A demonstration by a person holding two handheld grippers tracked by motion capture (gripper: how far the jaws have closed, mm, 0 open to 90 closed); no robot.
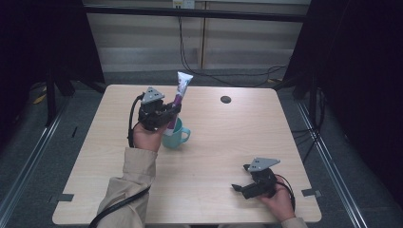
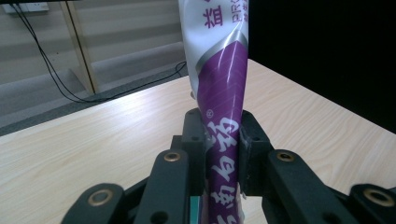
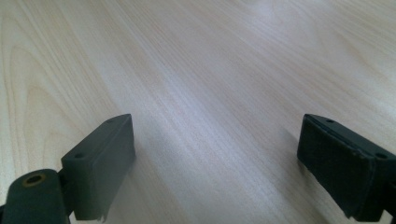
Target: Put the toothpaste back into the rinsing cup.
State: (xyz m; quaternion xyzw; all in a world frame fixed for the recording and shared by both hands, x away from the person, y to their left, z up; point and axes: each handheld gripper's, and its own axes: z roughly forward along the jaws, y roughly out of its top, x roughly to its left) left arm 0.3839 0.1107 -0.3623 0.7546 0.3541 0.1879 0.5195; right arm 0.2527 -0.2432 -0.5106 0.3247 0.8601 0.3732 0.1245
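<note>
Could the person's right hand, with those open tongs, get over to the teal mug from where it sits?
Probably yes. The right tongs rest open near the table's front edge, and bare wooden tabletop lies between them and the teal ceramic mug. The left tongs, gripping a purple-and-white tube, crowd the mug's far side.

The worktop (image 1: 228, 142) lies bare over most of its face: the whole right half, the left edge and the near-left corner are open. Obstacles gather left of centre, where a mug (image 1: 176, 135) stands with a tube (image 1: 179, 92) rising tilted from it, the left gripper (image 1: 164, 114) clamped on the tube. The right gripper (image 1: 242, 183) sits by the near-right edge, jaws spread.
</note>
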